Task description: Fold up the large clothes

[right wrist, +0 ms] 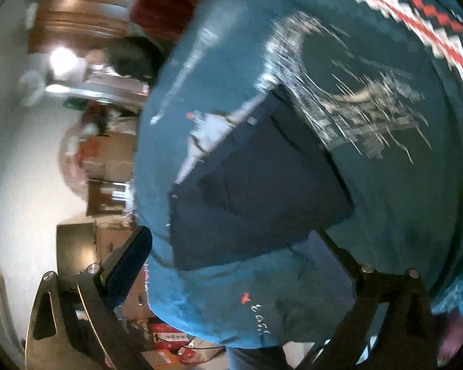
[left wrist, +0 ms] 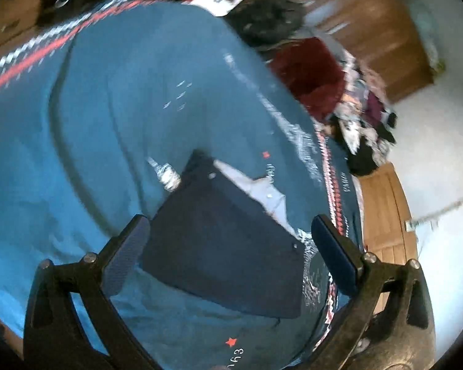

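Note:
A dark navy folded garment (left wrist: 225, 246) (right wrist: 256, 191) lies flat on a wide teal printed cloth (left wrist: 123, 108) (right wrist: 385, 200) with a red and white patterned border. A pale strip shows along the garment's far edge. My left gripper (left wrist: 231, 222) hovers open over the garment's near part, one finger on each side, holding nothing. My right gripper (right wrist: 231, 237) is open too, straddling the garment's near edge at the teal cloth's left side. Its right pad is hard to make out. Both views are motion-blurred.
A dark red cloth (left wrist: 308, 77) (right wrist: 166, 0) and a heap of patterned clothes (left wrist: 361, 123) lie past the teal cloth. Wooden furniture (left wrist: 382, 209) and pale floor (left wrist: 432, 154) flank it. Red boxes (right wrist: 163, 339) sit low on the floor.

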Tool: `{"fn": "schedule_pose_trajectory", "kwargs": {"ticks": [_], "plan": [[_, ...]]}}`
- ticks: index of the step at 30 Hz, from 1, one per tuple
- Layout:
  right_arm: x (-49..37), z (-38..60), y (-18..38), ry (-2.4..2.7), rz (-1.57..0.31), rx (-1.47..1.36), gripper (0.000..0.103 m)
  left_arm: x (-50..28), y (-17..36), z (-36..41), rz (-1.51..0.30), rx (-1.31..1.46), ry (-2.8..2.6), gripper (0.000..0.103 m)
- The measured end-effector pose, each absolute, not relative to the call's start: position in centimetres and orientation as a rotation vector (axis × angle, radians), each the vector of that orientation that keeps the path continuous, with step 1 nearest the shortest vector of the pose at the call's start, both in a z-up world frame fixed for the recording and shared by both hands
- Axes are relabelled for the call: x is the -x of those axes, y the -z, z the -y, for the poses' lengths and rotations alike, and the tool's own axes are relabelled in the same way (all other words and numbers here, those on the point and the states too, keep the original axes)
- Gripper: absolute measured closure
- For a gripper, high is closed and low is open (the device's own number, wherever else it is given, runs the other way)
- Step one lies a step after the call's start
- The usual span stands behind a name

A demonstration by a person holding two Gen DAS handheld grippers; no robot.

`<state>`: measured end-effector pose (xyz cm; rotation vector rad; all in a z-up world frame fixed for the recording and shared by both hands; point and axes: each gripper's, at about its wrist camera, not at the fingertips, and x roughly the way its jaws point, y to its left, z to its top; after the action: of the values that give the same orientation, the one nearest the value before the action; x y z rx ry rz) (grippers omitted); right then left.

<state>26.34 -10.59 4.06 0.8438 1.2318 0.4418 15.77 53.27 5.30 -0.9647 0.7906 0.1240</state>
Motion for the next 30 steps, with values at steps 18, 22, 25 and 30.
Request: {"fn": "schedule_pose_trajectory", "kwargs": {"ticks": [18, 22, 25, 30], "plan": [[-25.7, 9.8, -3.0, -0.426, -1.264, -0.769, 0.000, -15.3, -2.8, -54.1, -0.832, 0.994, -0.154, 0.001], [-25.8, 9.3, -2.8, -0.429, -1.270, -0.762, 0.000, -15.3, -2.9, -54.2, -0.830, 0.992, -0.161, 0.001], [-25.9, 8.9, -3.0, -0.436, -1.271, -0.756, 0.000, -15.4, -2.8, -54.6, -0.829, 0.988, -0.169, 0.001], [-26.2, 8.5, -3.2, -0.437, -1.271, -0.744, 0.000, -15.7, -2.7, -54.9, -0.833, 0.980, -0.179, 0.001]]}}
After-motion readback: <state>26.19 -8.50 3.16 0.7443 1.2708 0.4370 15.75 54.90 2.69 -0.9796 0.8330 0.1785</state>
